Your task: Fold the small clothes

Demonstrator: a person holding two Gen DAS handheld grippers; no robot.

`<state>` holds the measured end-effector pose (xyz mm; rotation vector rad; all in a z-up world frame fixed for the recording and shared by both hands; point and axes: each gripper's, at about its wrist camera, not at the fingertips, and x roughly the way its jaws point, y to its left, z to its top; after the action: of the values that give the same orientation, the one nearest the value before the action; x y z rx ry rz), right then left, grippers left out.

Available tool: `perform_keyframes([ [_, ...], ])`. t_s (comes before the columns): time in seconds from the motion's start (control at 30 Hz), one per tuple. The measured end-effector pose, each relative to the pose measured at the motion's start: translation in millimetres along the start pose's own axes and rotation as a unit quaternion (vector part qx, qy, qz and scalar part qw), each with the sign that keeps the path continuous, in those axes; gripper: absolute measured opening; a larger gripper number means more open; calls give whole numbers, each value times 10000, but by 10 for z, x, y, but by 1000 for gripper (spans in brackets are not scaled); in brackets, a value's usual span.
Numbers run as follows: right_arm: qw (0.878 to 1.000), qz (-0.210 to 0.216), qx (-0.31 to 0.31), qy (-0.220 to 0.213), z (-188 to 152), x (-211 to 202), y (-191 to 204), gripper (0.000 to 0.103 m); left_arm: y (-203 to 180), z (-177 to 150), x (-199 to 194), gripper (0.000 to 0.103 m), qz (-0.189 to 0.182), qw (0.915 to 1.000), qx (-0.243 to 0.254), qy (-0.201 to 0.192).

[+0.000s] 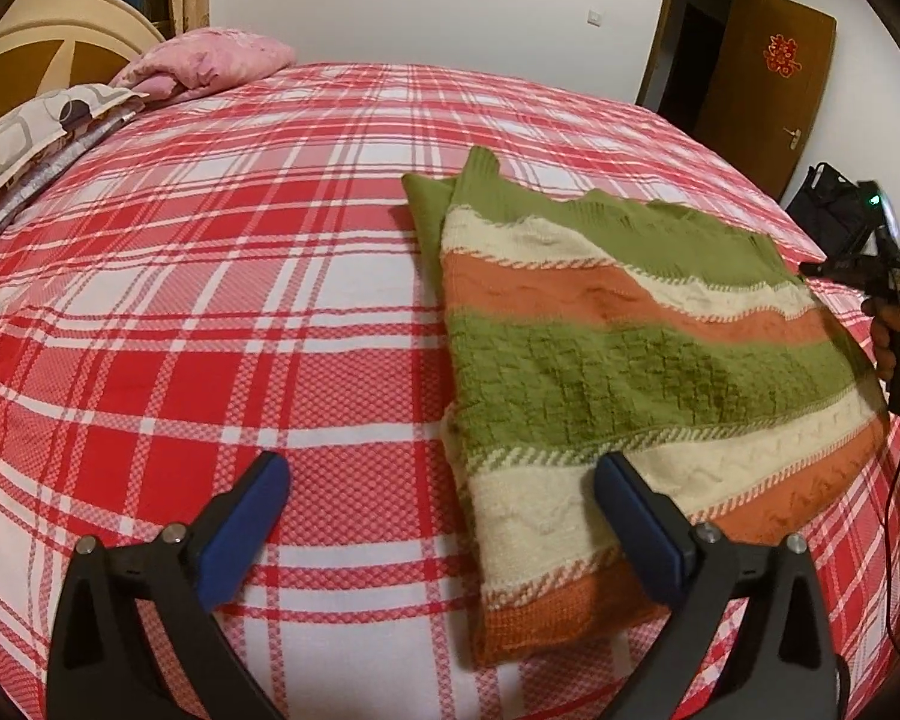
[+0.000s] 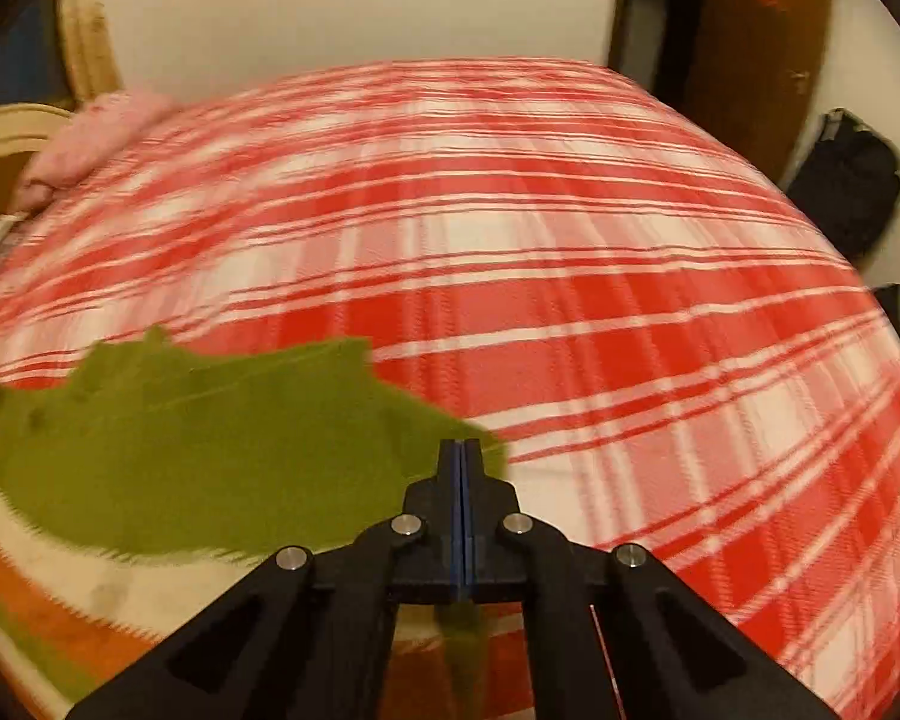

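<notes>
A striped knit sweater [image 1: 618, 354] in green, cream and orange lies folded on the red plaid bed [image 1: 210, 300]. My left gripper [image 1: 441, 516] is open, hovering just above the bed at the sweater's near left edge, its right finger [image 1: 636, 534] over the cream stripe. My right gripper [image 2: 462, 462] is shut on the sweater's green edge [image 2: 210, 450], with green cloth pinched between the pads. In the left wrist view the right gripper [image 1: 810, 268] sits at the sweater's far right corner.
A pink pillow [image 1: 210, 60] and a patterned pillow [image 1: 36, 126] lie at the bed's head on the left. A brown door [image 1: 762, 90] and a black bag [image 1: 828, 216] stand beyond the bed's right side.
</notes>
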<state>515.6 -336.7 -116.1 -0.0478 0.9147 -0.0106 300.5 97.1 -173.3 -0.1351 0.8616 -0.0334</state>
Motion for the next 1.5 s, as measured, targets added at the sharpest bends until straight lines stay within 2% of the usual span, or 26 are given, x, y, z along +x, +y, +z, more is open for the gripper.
perform_keyframes([
  [0.03,9998,132,13,-166,18,-76,10,1,-7,2,11,103,10,10000,14,28],
  [0.07,9993,284,39,-246,46,-95,14,9,-10,-1,13,103,19,10000,22,40],
  [0.1,9980,522,59,-354,77,-140,35,49,-8,-1,13,103,25,10000,28,43],
  [0.13,9977,594,-16,-332,100,-153,74,70,-12,-3,13,103,37,10000,36,44],
  [0.17,9972,660,-87,-335,121,-168,135,80,-12,-5,12,103,41,10000,36,46],
  [0.23,9958,762,-288,-413,155,-179,239,80,-14,-3,19,103,47,10000,37,53],
  [0.3,9970,527,-354,-438,221,-138,279,80,-18,-2,21,103,60,10000,53,56],
  [0.33,9974,567,-281,-343,253,-80,264,79,-20,-3,22,103,66,9999,57,61],
  [0.4,9983,569,-147,-69,290,75,215,63,-19,-2,27,103,60,10000,52,60],
  [0.47,9973,717,-59,156,283,232,159,53,-13,-5,30,103,35,10000,39,58],
  [0.53,9959,856,-86,297,250,318,174,24,-3,0,31,103,13,10000,24,48],
  [0.57,9949,973,-129,213,214,280,189,4,2,0,27,103,3,10000,17,35],
  [0.67,9970,703,-265,-191,196,105,220,3,19,-5,13,103,-35,10000,-13,5],
  [0.73,9988,360,-170,-270,216,51,146,3,23,-7,6,103,-44,10000,-19,-6],
  [0.93,9990,358,-138,228,160,272,42,5,-49,-4,43,103,149,9998,120,65],
  [0.97,9991,329,-45,276,138,291,19,15,-61,-4,48,103,181,9997,145,71],
  [1.0,9993,264,79,247,117,279,-11,37,-58,-4,48,103,188,9997,148,74],
  [1.07,9990,305,280,166,73,196,-76,55,-52,-3,47,103,184,9997,142,71],
  [1.23,9980,602,184,-6,-250,-348,-119,55,-63,-2,63,103,242,9995,181,89],
  [1.3,9945,1030,112,-122,-552,-674,-92,55,-64,-2,66,103,258,9994,188,91],
  [1.4,9904,1374,-135,-46,-946,-892,10,55,-65,-4,69,103,258,9994,186,94],
  [1.5,9926,1158,-329,170,-1332,-912,79,55,-68,-4,65,103,266,9994,185,98],
])
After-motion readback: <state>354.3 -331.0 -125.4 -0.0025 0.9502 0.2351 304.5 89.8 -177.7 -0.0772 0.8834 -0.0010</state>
